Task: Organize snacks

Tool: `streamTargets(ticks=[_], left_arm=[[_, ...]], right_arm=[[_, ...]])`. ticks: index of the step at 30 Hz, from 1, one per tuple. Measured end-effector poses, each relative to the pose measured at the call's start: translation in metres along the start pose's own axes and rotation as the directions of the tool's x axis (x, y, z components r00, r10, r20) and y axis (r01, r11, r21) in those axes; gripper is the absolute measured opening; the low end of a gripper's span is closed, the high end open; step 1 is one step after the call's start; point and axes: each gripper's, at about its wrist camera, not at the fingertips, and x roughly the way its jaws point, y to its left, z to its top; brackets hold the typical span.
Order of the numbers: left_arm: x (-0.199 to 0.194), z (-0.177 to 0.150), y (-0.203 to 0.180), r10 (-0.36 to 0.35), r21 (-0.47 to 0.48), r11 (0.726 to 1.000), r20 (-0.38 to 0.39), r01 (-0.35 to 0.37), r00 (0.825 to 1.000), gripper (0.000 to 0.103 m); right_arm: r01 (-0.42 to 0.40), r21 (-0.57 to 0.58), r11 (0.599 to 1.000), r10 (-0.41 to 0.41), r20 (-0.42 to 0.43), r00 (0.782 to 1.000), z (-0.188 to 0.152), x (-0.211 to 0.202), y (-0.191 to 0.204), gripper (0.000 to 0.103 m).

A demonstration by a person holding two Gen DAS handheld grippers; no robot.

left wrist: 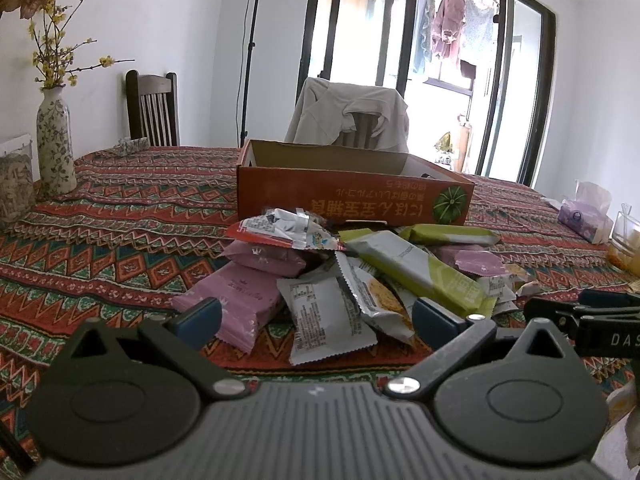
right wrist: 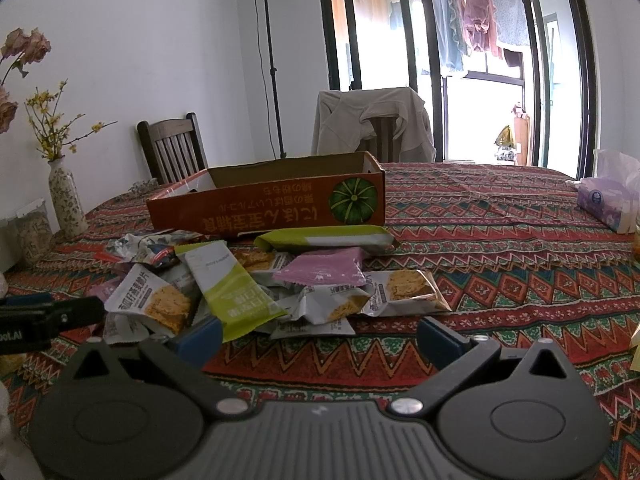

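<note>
Left gripper [left wrist: 316,316]: held low over the near edge of the table, fingers spread wide with nothing between them; the blue pads [left wrist: 200,316] are seen just short of the snack pile.
Right gripper [right wrist: 318,338]: likewise held low, fingers spread wide and empty; its left pad is just beside the near end of a green-and-white bar [right wrist: 232,292].
Snack pile [left wrist: 352,276]: heaped on the patterned tablecloth [left wrist: 112,232], directly in front of the box and touching its near wall in places.
Pile contents: pink wrapped packets [left wrist: 240,300], long lime-green bars [left wrist: 424,272], grey-white cracker packets [right wrist: 160,304] showing a golden biscuit picture, and a crumpled red-and-white wrapper [left wrist: 280,228] lying on top.
Orange cardboard box [left wrist: 352,196]: an open tray with a green pumpkin printed on its near wall, the lettering upside down; what it holds cannot be told.
Flowered vase [left wrist: 56,140]: stands upright at the far left of the table, with yellow blossom twigs in it.
Tissue pack [right wrist: 608,204]: lies at the right side of the table, well apart from the pile.
Chairs: a dark wooden chair [left wrist: 154,108] is seen behind the table, and another is draped with a beige garment [left wrist: 352,116].
Background: glass doors with laundry [right wrist: 476,16] hung beyond them.
</note>
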Motion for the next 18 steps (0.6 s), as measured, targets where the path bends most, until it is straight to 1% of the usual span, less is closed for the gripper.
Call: streamTargets(ticks=[18], left_arm=[[-0.0008,0.0002,-0.0007,-0.001,0.009,1.000,0.002,0.001,1.000,0.103]], right_arm=[[0.001,-0.002,1.000,-0.001,0.000,1.000,-0.0002,0.0001,0.0000,0.103]])
